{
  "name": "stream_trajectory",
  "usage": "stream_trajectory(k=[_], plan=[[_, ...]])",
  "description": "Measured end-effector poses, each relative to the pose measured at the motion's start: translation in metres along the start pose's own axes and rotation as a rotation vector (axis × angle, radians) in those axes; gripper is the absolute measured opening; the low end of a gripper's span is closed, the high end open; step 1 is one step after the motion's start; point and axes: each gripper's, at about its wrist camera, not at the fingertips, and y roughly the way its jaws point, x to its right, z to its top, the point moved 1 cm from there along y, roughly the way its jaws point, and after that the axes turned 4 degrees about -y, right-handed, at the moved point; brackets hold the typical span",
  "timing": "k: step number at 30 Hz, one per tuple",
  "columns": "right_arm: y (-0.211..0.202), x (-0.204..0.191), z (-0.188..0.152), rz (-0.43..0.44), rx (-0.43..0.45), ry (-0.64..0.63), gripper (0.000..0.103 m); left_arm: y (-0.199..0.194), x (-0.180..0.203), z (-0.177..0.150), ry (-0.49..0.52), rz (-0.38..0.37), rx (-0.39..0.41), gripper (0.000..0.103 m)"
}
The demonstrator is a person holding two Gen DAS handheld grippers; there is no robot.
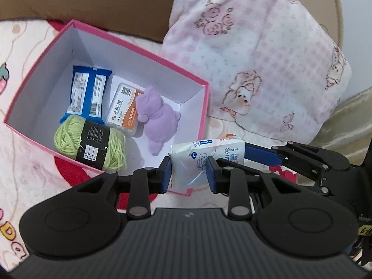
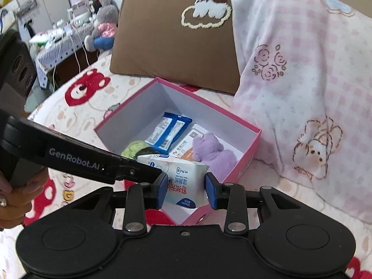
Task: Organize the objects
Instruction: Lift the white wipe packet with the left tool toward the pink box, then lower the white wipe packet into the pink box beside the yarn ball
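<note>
The black arm of the left gripper (image 2: 130, 171), reaching in from the left of the right gripper's fingers, reads "GenRobot.AI" in pale letters. The white wipes pack (image 2: 183, 181) pinched between those fingers carries "99.9%" upside down, plus red Chinese characters I cannot make out. Other labels are too small to read.

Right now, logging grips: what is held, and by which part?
Both grippers hold the white wipes pack: left gripper pinches one end, right gripper the other, above the pink box.
</note>
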Motion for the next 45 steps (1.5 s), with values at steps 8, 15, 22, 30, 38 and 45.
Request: stream_trajectory(k=[8,15,22,30,38,45], plan=[[0.032,0.001,0.007,-0.024,-0.035,-0.097,0.040,0.031,-0.024,0.012,-0.070,-0.009,-0.027,0.029],[0.057,-0.007,0.014,-0.046,-0.069,-0.235,0.039,0.049,-0.050,0.019,-0.174,-0.037,-0.047,0.029],[0.080,-0.019,0.021,-0.039,-0.130,-0.361,0.039,0.065,-0.060,0.021,-0.190,0.010,-0.083,0.029],[0.102,-0.028,0.018,-0.008,-0.181,-0.409,0.039,0.074,-0.068,0.023,-0.173,0.103,-0.127,0.029],[0.112,-0.021,0.012,-0.008,-0.257,-0.337,0.039,0.084,-0.056,0.028,-0.105,0.177,-0.176,0.029],[0.113,-0.014,0.008,-0.012,-0.288,-0.312,0.039,0.099,-0.042,0.027,-0.044,0.236,-0.193,0.030]])
